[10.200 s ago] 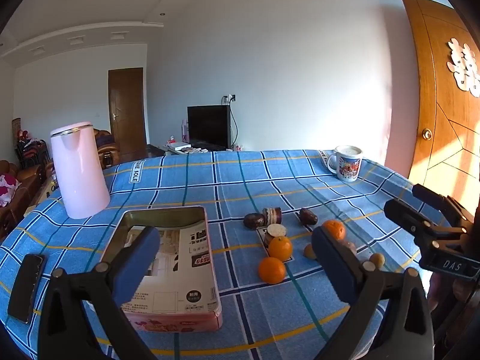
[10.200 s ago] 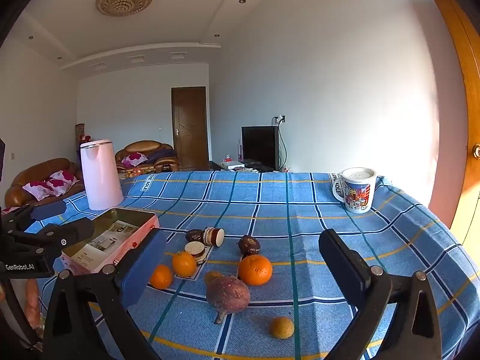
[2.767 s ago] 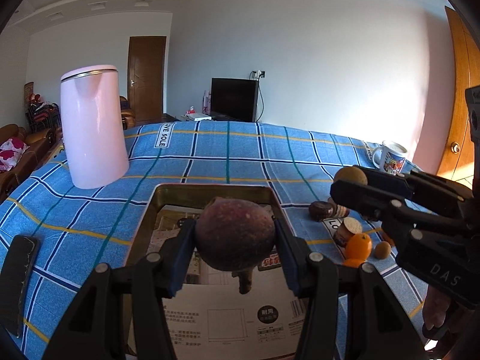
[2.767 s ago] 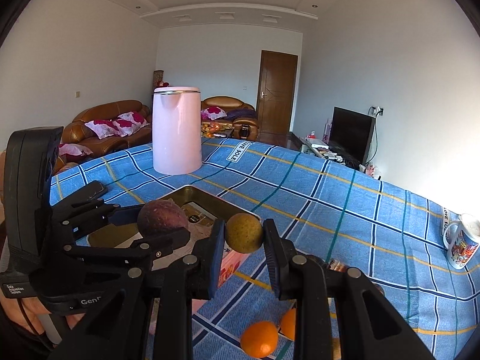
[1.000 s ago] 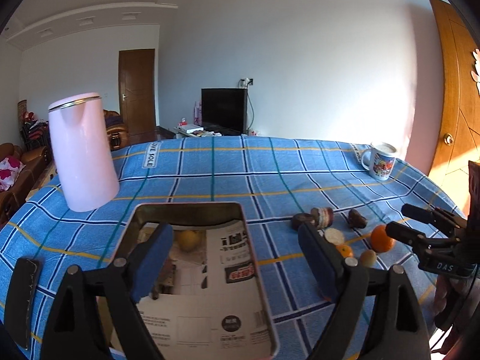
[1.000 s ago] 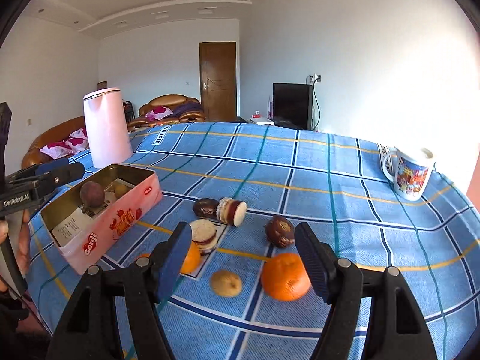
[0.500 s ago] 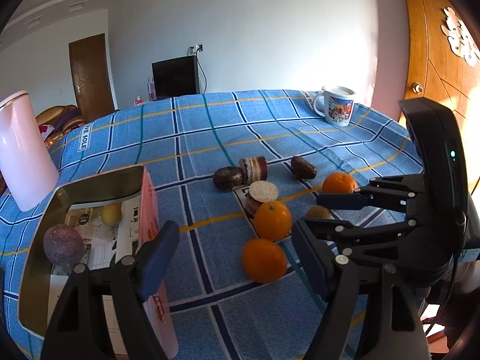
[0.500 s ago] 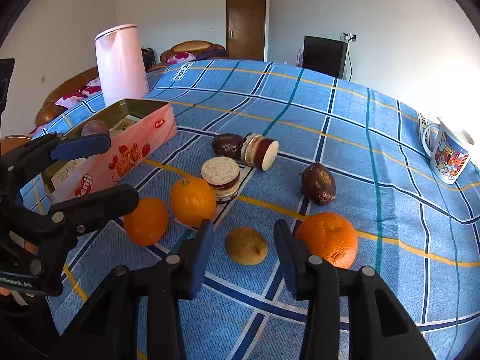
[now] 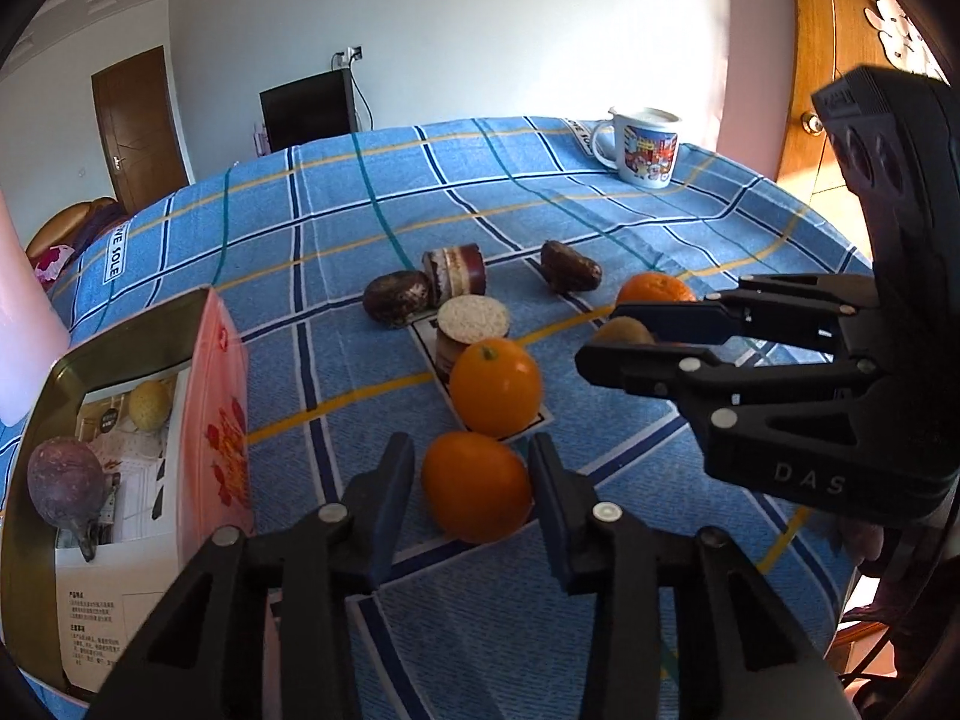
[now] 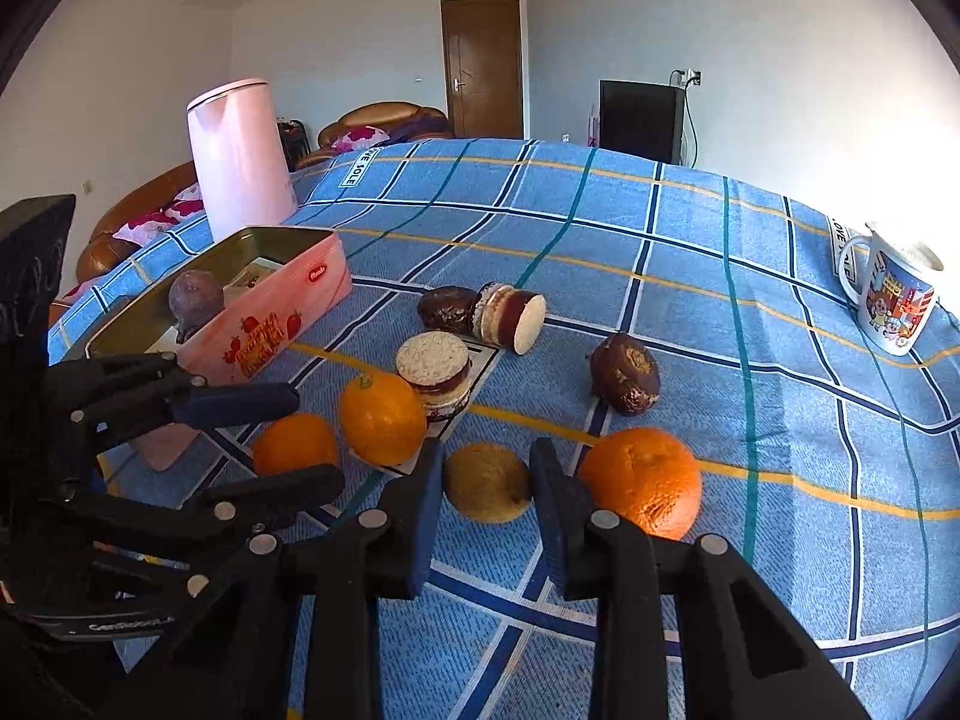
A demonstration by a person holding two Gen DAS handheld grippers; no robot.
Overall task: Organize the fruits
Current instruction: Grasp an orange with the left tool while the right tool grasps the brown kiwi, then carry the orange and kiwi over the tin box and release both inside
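Observation:
My left gripper [image 9: 472, 489] has its jaws close on both sides of a small orange [image 9: 477, 486] resting on the blue checked cloth; small gaps still show. My right gripper [image 10: 487, 483] brackets a small brown-yellow fruit [image 10: 487, 482] on the cloth in the same way. A second small orange [image 9: 495, 385] lies just beyond the first, and a large orange [image 10: 642, 482] lies right of the brown fruit. The pink tin box [image 9: 213, 414] at the left holds a purple fruit [image 9: 65, 485] and a yellow fruit [image 9: 149, 403].
Several chocolate cakes and cream sandwich cakes [image 10: 435, 372] lie in the middle of the table. A printed mug [image 10: 894, 306] stands far right. A pink kettle [image 10: 240, 159] stands behind the box. The table edge runs close on the right in the left wrist view.
Both grippers have dropped down and forward and narrowed their jaws, the left around the near small orange, the right around the brown-yellow fruit. The fruits have not moved.

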